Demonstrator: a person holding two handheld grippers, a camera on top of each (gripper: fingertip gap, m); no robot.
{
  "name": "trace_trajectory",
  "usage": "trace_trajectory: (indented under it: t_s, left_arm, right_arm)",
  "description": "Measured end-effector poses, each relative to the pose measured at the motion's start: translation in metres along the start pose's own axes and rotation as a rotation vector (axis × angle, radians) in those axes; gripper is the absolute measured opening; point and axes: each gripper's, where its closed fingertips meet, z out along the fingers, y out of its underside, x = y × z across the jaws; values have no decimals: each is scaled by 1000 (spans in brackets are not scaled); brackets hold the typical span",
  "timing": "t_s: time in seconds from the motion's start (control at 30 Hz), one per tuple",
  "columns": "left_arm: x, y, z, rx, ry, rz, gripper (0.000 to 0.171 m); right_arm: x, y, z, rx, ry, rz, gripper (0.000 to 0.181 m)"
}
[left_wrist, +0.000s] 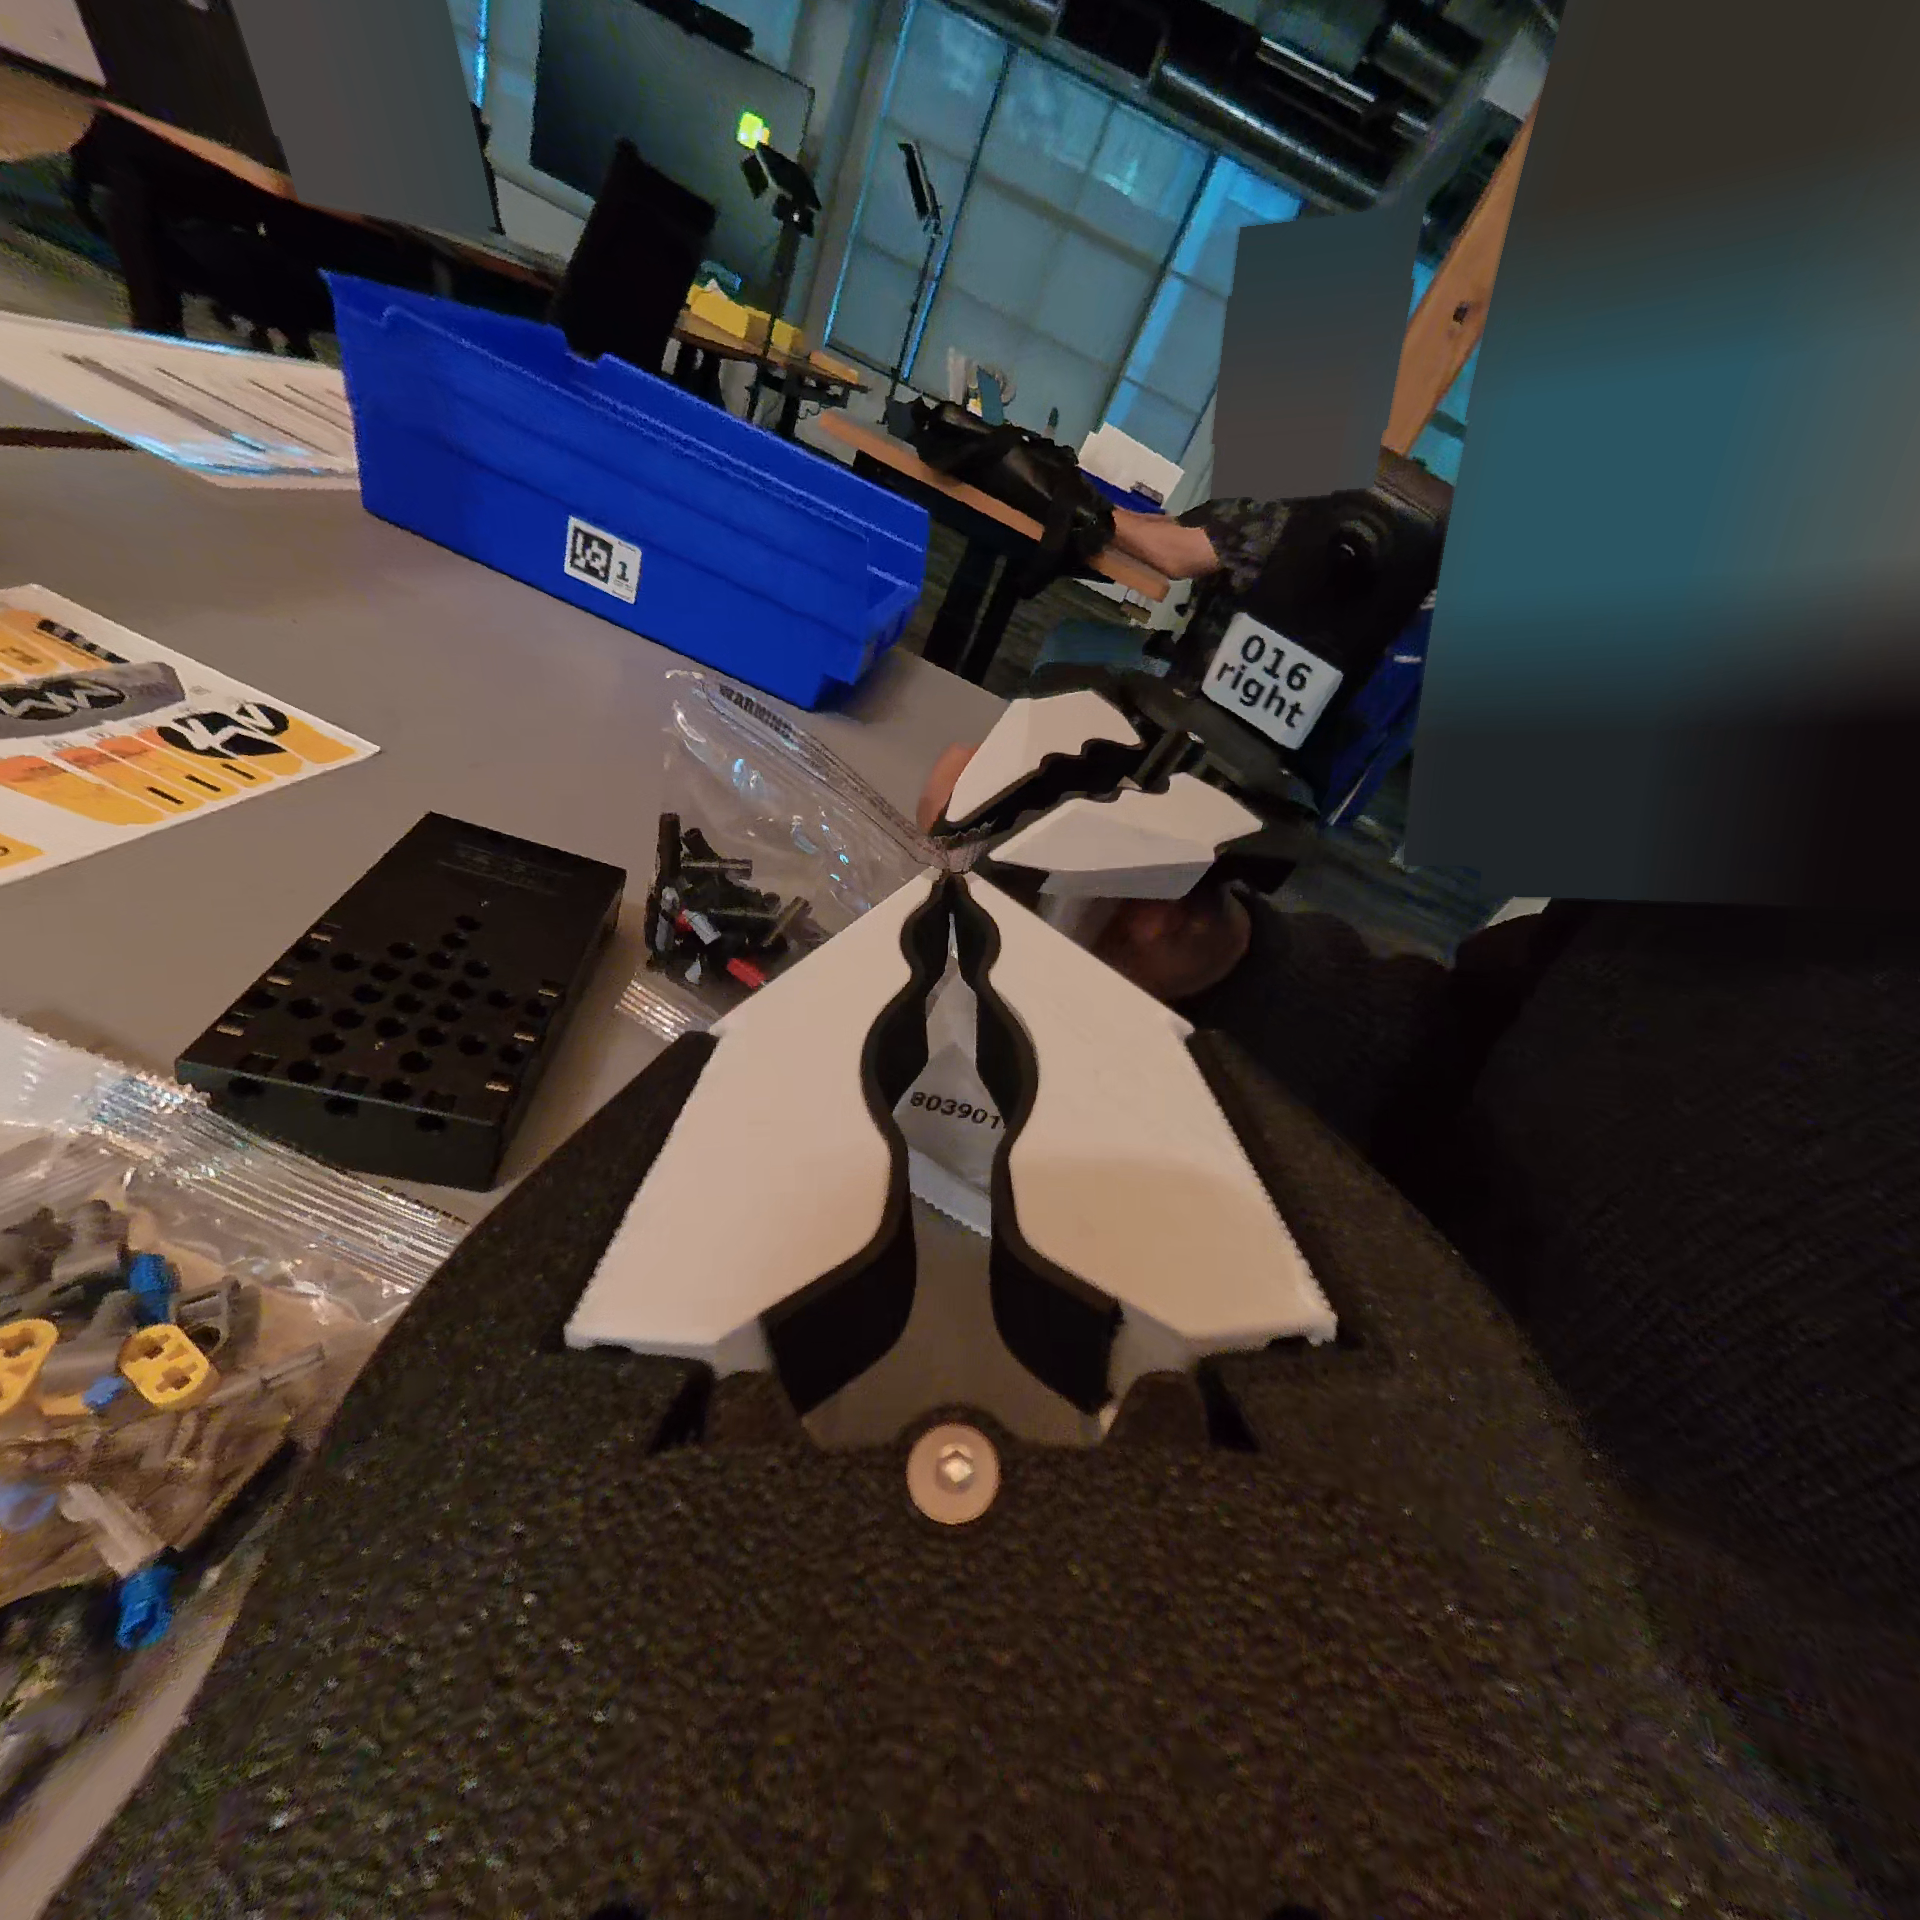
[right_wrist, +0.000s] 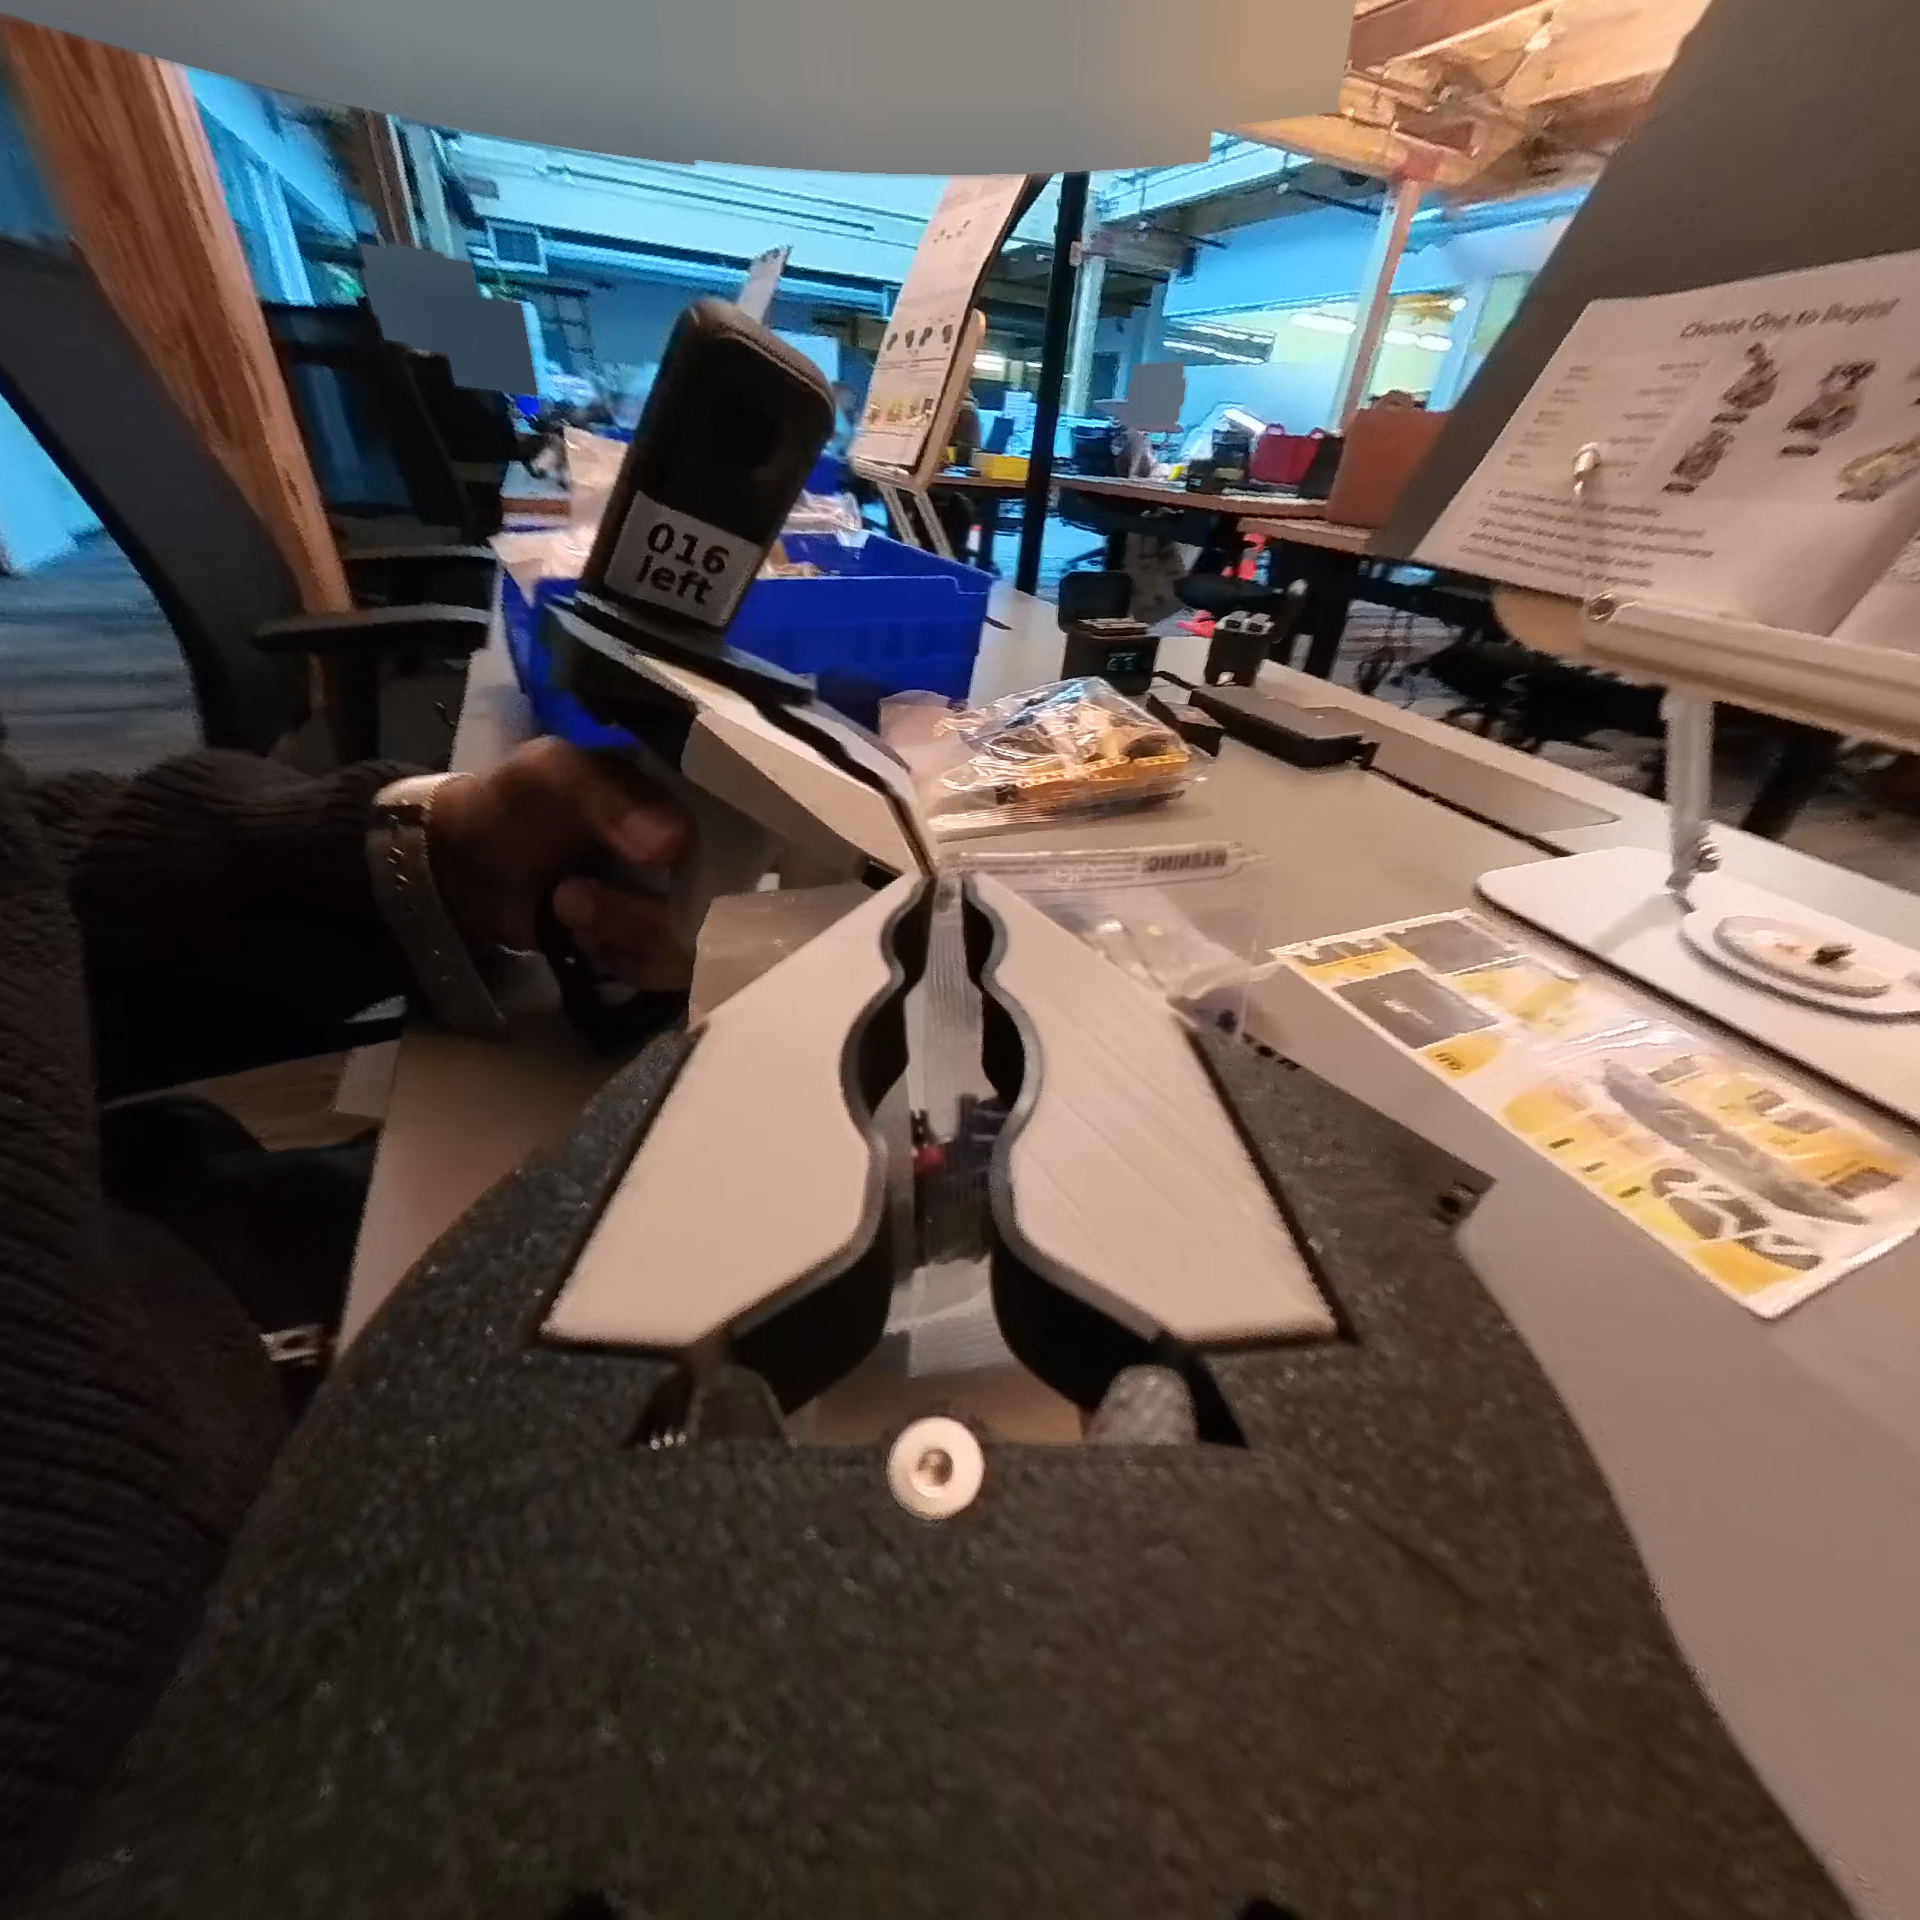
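Two grippers met tip to tip over the table edge (left_wrist: 499, 665), each pinching the same clear bag (left_wrist: 769, 831) at its top edge. The left gripper (left_wrist: 948, 881) had its fingers pressed together on the plastic, and a white label of the bag showed in the gap behind its tips. The right gripper (right_wrist: 943, 881) was likewise clamped on the ribbed strip of the bag, which ran down between its fingers. Small black and red parts (left_wrist: 707, 914) sat bunched low in the bag, which hung partly over the table. Just beside it lay a black perforated block (left_wrist: 405, 997), with a blue bin (left_wrist: 623, 488) farther back, a printed sheet (left_wrist: 135, 717) to the left and another bag of grey, blue and yellow parts (left_wrist: 135, 1382) near the camera.

Both holds sat on thin, slick film very near the edge, so a tip could likely slip off. A sudden tear would probably scatter the parts off the table.
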Motion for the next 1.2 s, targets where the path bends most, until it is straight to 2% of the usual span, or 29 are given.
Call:
trace_trajectory:
  t_s: [0.27, 0.5, 0.9, 1.03, 1.2]
  left_arm:
    - [0, 1, 1, -32, -84, 183, 0]
    - [5, 4, 3, -38, -41, 158, 0]
    - [5, 5, 4, -45, -42, 160, 0]
    - [3, 5, 4, -40, -34, 107, 0]
    - [-2, 5, 4, -32, -48, 63, 9]
  right_arm:
    - [-1, 1, -1, -1, -60, 129, 5]
    - [2, 0, -2, 23, -123, 323, 7]
    - [-2, 1, -1, -4, -116, 224, 1]
    - [-1, 3, 0, -18, -105, 204, 0]
    - [0, 4, -1, -20, -88, 174, 0]
